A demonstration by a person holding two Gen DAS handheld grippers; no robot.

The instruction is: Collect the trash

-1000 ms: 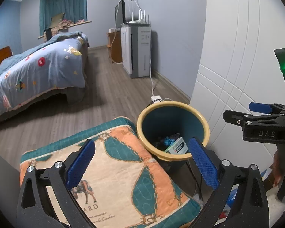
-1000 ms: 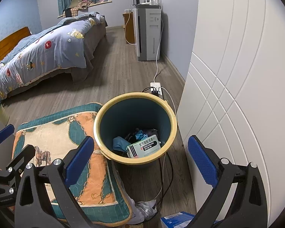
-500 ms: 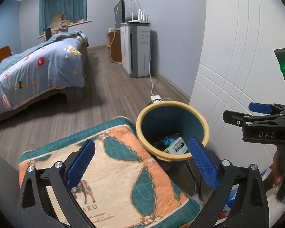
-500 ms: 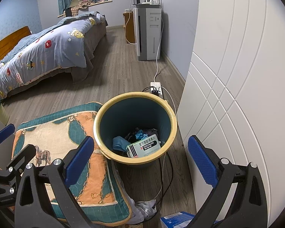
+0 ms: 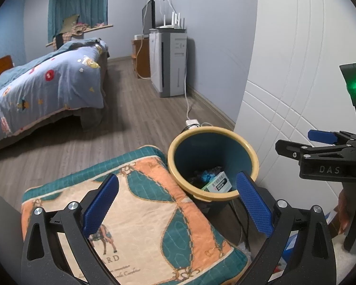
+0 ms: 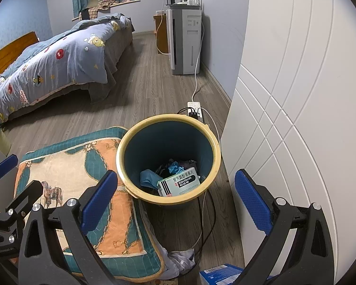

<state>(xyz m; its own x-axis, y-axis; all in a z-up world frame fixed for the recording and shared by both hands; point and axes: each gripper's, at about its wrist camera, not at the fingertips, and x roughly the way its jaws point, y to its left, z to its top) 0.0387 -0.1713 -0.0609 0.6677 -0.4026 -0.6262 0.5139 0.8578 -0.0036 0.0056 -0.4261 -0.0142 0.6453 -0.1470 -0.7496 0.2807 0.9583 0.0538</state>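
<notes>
Yellow-rimmed teal plastic bin is sitting among cables; both hand-held grippers hovering apart, empty; snagging risk.

Medicine box in the bin: "COLTALIN" in white on a black band, a line of Chinese characters printed above it; the smaller print is too fine to read. In the left wrist view the same box shows only blurred label marks.

Right tool, black body: raised letters "DAS".

Patterned cushion: "ARD" below a horse figure, the word's start hidden behind the tool finger; a cursive line beneath, not legible.
</notes>
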